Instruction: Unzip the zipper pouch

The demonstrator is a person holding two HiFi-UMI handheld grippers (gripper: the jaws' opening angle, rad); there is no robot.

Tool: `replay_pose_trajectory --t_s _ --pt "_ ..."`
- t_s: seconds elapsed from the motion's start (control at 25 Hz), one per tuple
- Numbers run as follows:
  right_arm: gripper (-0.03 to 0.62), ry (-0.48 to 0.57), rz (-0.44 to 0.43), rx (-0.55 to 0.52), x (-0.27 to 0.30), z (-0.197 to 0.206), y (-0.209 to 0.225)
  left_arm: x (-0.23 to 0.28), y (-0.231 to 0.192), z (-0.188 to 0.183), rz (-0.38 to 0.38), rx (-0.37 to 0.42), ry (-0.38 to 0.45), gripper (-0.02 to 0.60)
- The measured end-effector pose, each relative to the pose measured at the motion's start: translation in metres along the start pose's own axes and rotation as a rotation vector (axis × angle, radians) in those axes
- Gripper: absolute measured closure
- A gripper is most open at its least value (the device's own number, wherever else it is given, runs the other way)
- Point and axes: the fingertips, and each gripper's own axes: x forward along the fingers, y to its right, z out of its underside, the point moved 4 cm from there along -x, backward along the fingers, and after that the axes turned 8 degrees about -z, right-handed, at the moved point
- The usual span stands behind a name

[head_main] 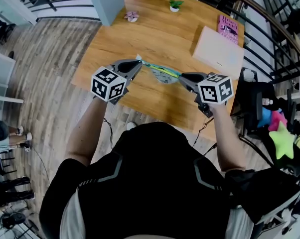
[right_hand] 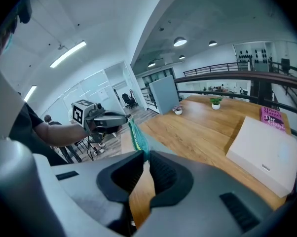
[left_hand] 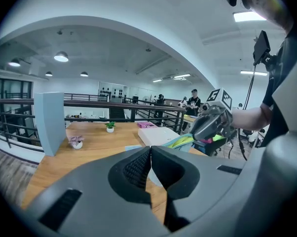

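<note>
— What sits on the wooden bench (head_main: 155,39)?
— A white box (head_main: 218,52) beside a pink book (head_main: 228,26), a small green plant (head_main: 175,5), a pink flower (head_main: 132,17), and an upright grey panel (head_main: 107,1).

Wooden bench (head_main: 160,39): white box (head_main: 218,52) near right edge, pink book (head_main: 228,26) just behind it. Far side: small green potted plant (head_main: 175,5), pink flower pot (head_main: 132,17), upright grey-blue panel (head_main: 107,2) at left corner.
</note>
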Motion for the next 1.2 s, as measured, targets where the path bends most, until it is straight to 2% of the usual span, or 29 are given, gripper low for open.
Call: replay_pose_trajectory --t_s 0.36,0.76,0.92,1.2 --pt "0.545 -0.032 0.106 -0.039 0.0 0.005 0.051 0.047 0.007 0.0 -0.051 0.071 -0.026 0.551" --pt "0.545 -0.002 0.22 -0.095 0.012 0.014 0.124 0.119 0.001 0.01 -0.116 0.096 -0.06 0.551" --pt "0.545 -0.021 0.212 -0.05 0.027 0.038 0.141 0.135 0.003 0.039 -0.117 0.059 -0.102 0.551" --pt "0.543 -0.118 0.129 0.065 0.06 0.109 0.136 0.139 0.018 0.117 -0.103 0.028 -0.276 0.551"
